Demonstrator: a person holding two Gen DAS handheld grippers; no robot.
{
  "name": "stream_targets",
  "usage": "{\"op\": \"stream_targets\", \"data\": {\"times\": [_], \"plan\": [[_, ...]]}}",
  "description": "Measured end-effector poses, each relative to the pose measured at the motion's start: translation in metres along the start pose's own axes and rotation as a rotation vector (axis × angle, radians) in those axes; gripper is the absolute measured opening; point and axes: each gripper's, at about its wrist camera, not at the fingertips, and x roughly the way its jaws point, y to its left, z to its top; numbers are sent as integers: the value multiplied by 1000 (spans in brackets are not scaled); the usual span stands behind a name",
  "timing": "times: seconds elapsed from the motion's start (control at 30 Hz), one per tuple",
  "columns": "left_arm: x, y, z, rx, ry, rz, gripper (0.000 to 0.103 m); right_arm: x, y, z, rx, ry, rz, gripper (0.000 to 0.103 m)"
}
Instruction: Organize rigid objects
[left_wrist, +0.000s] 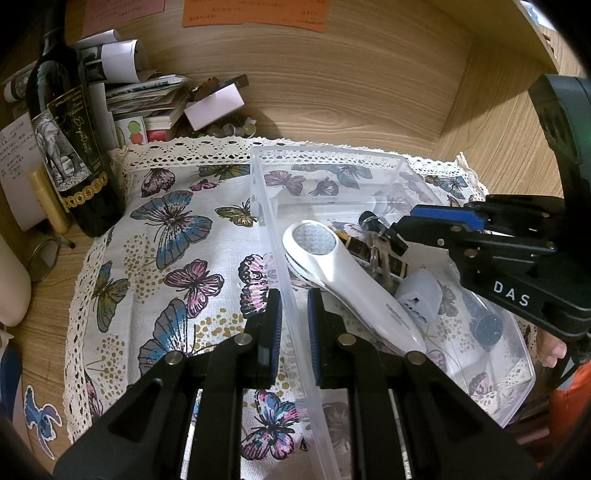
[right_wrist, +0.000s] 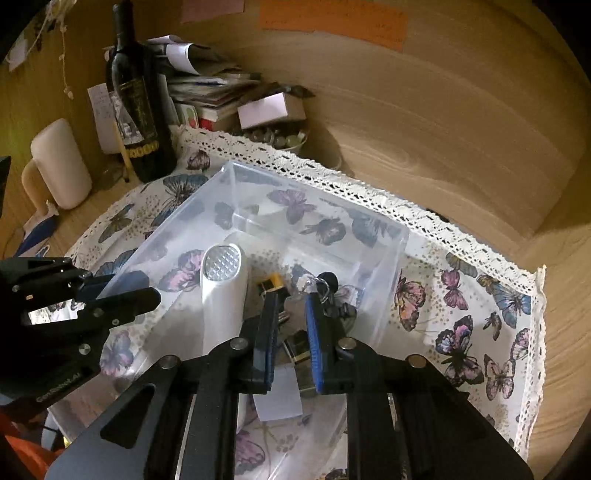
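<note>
A clear plastic box (left_wrist: 325, 155) (right_wrist: 317, 199) stands on a butterfly cloth (left_wrist: 177, 229). In it lie a white hand-held device (left_wrist: 343, 280) (right_wrist: 221, 295), a bunch of keys (left_wrist: 371, 221) (right_wrist: 327, 284), a dark-and-gold little case (left_wrist: 369, 251) (right_wrist: 271, 284), a pale plastic piece (left_wrist: 421, 295) and a black round cap (left_wrist: 487, 328). My left gripper (left_wrist: 294, 295) (right_wrist: 142, 288) is shut on the box's left wall, one finger inside and one outside. My right gripper (right_wrist: 291, 299) (left_wrist: 397, 229) reaches into the box, shut, tips among the keys. Whether it pinches anything is hidden.
A dark wine bottle (left_wrist: 70, 147) (right_wrist: 140, 110) stands at the back left beside piled papers (left_wrist: 147, 96) and a small white box (left_wrist: 214, 103). A cream cylinder (right_wrist: 61, 162) is further left. Wooden walls close the back and right. A person's fingers (left_wrist: 554, 350) show under the right gripper.
</note>
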Motion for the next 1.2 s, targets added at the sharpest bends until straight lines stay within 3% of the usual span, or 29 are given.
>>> {"op": "stream_targets", "data": {"times": [0.27, 0.57, 0.8, 1.2], "plan": [[0, 0, 0, 0, 0, 0, 13, -24, -9, -2, 35, -69, 16, 19], [0, 0, 0, 0, 0, 0, 13, -62, -47, -18, 124, -147, -76, 31], [0, 0, 0, 1, 0, 0, 13, -50, -74, -48, 181, -66, -143, 32], [0, 1, 0, 0, 1, 0, 13, -21, -85, -103, 249, 80, -143, 32]]}}
